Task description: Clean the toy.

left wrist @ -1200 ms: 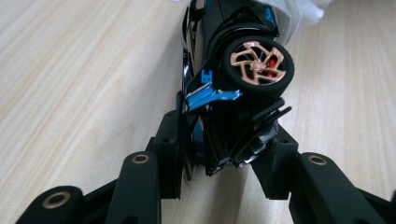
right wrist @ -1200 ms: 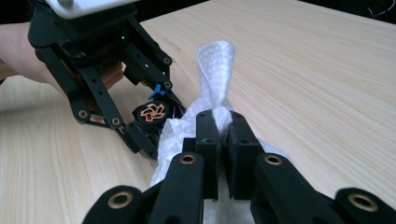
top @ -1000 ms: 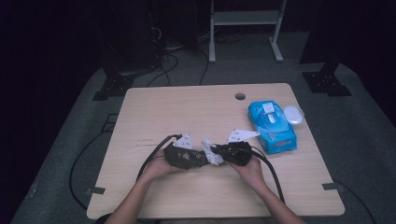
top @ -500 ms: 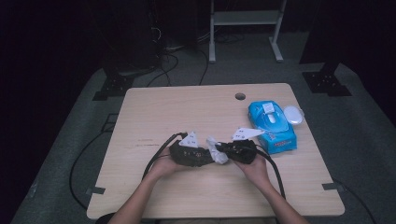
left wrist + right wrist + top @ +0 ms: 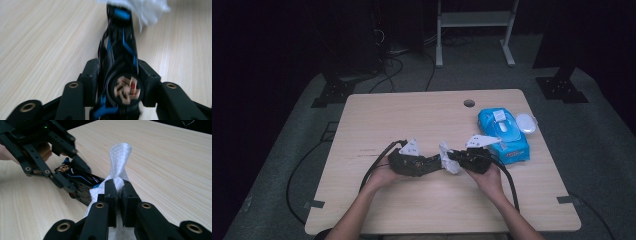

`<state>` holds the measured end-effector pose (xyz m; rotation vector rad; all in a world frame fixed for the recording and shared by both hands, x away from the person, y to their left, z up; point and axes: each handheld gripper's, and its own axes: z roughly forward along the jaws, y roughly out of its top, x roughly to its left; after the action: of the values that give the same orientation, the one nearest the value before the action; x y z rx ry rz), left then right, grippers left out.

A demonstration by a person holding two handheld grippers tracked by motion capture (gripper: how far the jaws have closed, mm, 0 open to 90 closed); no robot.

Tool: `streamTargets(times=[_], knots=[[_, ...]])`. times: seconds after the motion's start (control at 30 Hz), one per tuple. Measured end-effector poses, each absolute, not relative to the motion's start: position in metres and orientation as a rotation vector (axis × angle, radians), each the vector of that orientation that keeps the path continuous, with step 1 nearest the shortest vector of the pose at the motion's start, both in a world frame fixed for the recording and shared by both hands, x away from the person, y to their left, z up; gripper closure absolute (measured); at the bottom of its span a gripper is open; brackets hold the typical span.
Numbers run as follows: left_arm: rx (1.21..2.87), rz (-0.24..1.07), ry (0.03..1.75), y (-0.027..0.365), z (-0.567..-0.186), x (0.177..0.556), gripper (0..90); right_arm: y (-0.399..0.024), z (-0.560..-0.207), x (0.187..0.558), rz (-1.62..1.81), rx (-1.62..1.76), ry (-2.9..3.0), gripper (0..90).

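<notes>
- Now a black and blue object (image 5: 120, 50), held above the middle of the table (image 5: 412, 115), is clamped in the left gripper (image 5: 412, 162).
- A white wipe (image 5: 120, 162) is pinched by the right gripper (image 5: 119, 187), its jaws together.
- Probably the wipe should be rubbed gently along the object while the clamp is kept firm.
</notes>
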<state>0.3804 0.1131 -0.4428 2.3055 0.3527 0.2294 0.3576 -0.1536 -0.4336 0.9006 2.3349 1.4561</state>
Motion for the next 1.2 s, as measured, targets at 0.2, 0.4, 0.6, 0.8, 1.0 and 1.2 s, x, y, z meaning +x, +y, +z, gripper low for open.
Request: streamTargets(times=[0.2, 0.4, 0.6, 0.8, 1.0, 1.2], knots=[[2.304, 0.242, 0.354, 0.107, -0.44, 0.381, 58.8, -0.158, -0.437, 0.36, 1.483, 0.918, 2.331, 83.9], [2.326, 0.243, 0.331, 0.117, -0.438, 0.381, 59.4, -0.173, -0.446, 0.367, 1.424, 1.005, 2.319, 83.9], [2.359, 0.253, 0.313, 0.123, -0.436, 0.38, 59.4, -0.165, -0.44, 0.363, 1.494, 0.97, 2.324, 83.8], [2.354, 0.248, 0.34, 0.11, -0.435, 0.381, 53.0, -0.154, -0.443, 0.36, 1.489, 0.941, 2.356, 83.8], [2.38, 0.257, 0.324, 0.107, -0.437, 0.383, 56.6, -0.162, -0.454, 0.366, 1.465, 1.008, 2.37, 83.8], [2.385, 0.245, 0.324, 0.107, -0.436, 0.383, 56.3, -0.163, -0.447, 0.364, 1.498, 0.994, 2.348, 83.8]])
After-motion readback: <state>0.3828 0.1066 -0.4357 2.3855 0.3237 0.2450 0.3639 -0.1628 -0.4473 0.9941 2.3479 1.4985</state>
